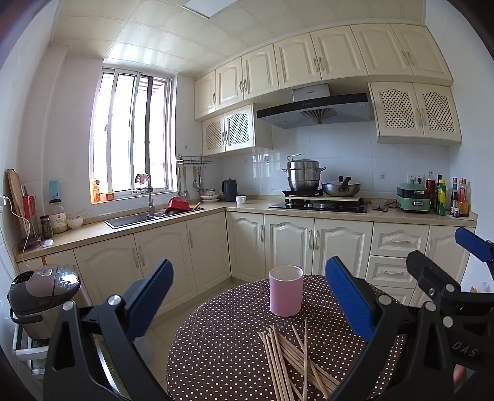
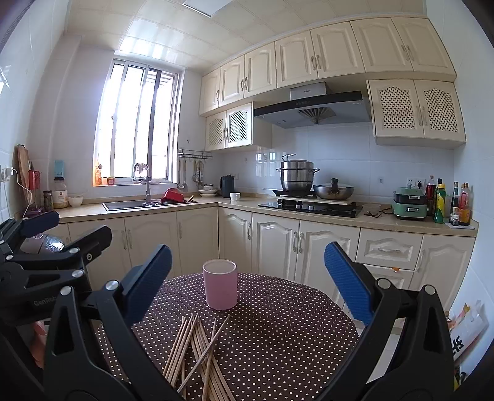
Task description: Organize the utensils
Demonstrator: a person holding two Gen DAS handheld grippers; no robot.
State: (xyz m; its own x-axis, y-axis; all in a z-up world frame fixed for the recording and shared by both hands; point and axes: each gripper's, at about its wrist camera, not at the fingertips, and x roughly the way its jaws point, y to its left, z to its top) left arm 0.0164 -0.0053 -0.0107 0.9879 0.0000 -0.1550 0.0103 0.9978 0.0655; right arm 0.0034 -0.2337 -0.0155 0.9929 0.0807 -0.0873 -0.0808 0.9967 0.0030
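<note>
Kitchen cabinets are seen behind a dotted desk [image 2: 278, 324]. Chopsticks [image 2: 197, 348] are heaped, long axes pointing toward the cup [image 2: 219, 283], nearer the left tool [image 1: 248, 299]. Both tools (right tool [image 2: 247, 280] included) are held spread, empty.

Daylight from the window [image 1: 132, 135] is the main source, blown out to white in both views, with a warm orange cast at its sill. Ceiling panel [image 1: 210, 6] adds soft fill. Room evenly bright, shadows weak. Glare on the wall tiles [image 2: 265, 163]. Strong fisheye bending, dark vignette in corners. Focus sharp, no motion blur.
</note>
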